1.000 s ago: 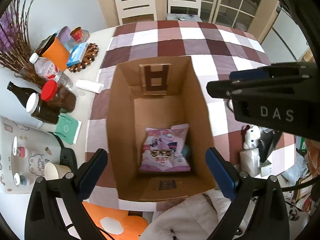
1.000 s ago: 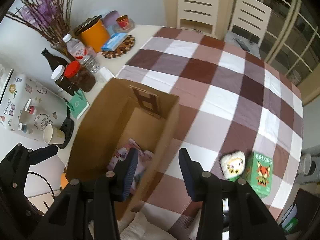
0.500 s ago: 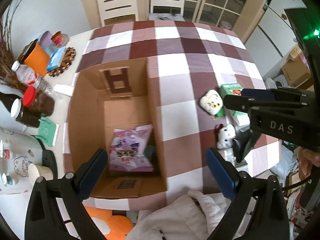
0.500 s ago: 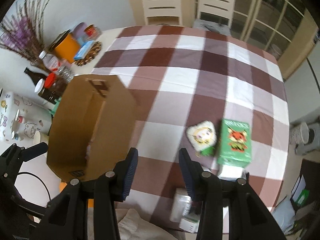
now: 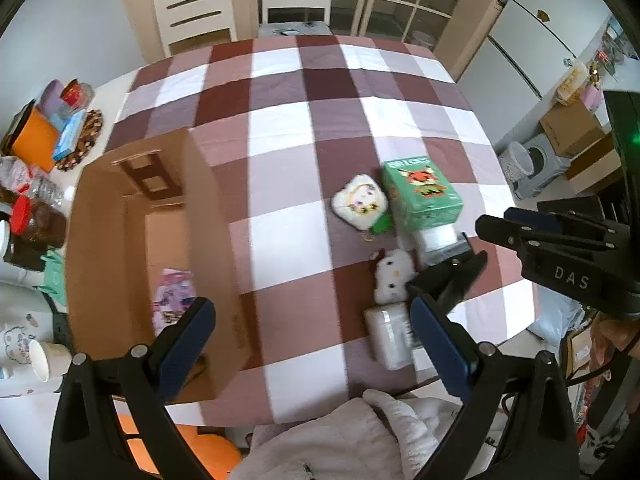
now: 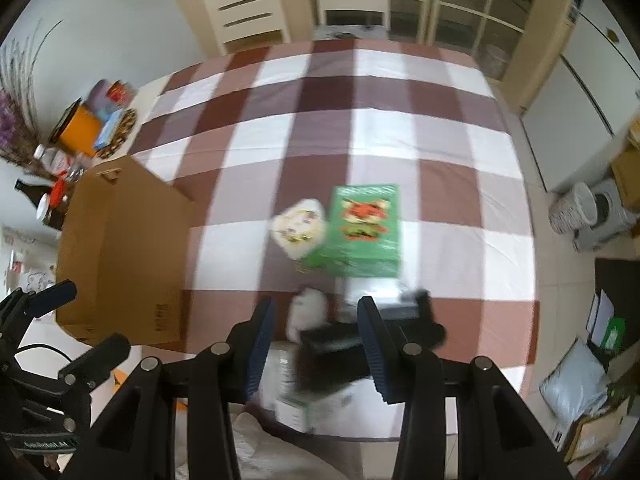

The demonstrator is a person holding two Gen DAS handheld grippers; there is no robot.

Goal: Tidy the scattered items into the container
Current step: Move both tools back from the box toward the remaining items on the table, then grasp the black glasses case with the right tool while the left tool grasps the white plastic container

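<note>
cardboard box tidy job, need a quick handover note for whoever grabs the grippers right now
Left gripper: open, empty, over the cloth between the cardboard box and the loose items.
Right gripper: jaws apart, nothing held, above the near-edge cluster.
Done: a pink snack packet lies in the box.
Left on the checked tablecloth: green box, round white plush beside it, white cat plush, white tissue pack, and a dark item under the right gripper, too blurred to name.
Next, probably: grab the white cat plush or that dark item.
</note>
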